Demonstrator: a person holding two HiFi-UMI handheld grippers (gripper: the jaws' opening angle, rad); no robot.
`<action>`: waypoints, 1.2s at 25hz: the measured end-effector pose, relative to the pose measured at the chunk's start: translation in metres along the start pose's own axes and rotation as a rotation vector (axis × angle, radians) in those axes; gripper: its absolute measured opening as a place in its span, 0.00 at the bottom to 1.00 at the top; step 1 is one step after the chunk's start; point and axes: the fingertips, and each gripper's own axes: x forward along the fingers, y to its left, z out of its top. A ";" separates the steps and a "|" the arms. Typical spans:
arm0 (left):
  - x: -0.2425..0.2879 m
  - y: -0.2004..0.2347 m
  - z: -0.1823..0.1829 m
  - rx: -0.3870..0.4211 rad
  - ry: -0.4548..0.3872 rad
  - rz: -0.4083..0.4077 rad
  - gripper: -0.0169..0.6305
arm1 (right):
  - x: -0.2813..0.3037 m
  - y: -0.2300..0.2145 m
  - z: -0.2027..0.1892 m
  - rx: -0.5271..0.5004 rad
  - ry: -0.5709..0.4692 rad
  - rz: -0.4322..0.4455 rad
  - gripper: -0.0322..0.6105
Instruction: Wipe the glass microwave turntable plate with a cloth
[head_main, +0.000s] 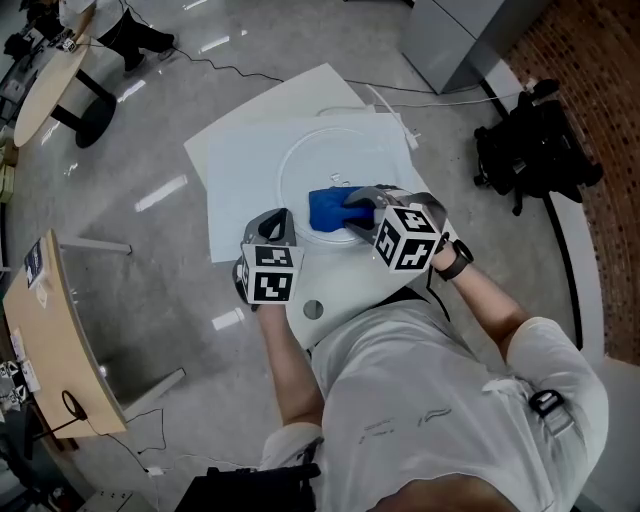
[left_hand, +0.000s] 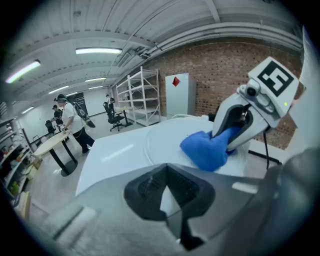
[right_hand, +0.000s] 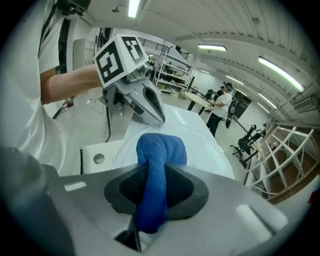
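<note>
While our right claw (head_main: 352, 212) is clenched on the blue cloth (head_main: 326, 210), a fold pinched between its pads and the rest bulging out ahead, the wad rests on the near part of the glass turntable plate (head_main: 335, 158). The plate lies flat on the white bench (head_main: 238, 195), and most of its circle is bare beyond the cloth. Our left claw (head_main: 280, 223) sits at the plate's near-left edge. Its jaws are drawn almost together on a pale sliver that we take for the rim, so we judge it to be grasping the plate to steady it.

We read the step in hand as the wipe itself. To do it well, we should press the wad flat, not drag it on a corner, and sweep in overlapping arcs out to the far rim. The left grip should stay firm, since smooth glass on a smooth bench will likely slide or spin. We should hold the metal jaws off the glass and let only cloth touch it.
</note>
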 end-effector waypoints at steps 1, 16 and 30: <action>0.000 0.000 0.000 0.001 0.000 0.004 0.03 | 0.006 -0.003 0.009 0.008 -0.019 0.008 0.19; -0.001 0.000 0.000 -0.016 0.007 0.000 0.03 | -0.008 -0.119 -0.061 0.242 0.009 -0.233 0.19; -0.005 0.003 0.000 -0.007 0.005 0.010 0.03 | 0.012 0.002 0.026 0.078 -0.121 0.055 0.19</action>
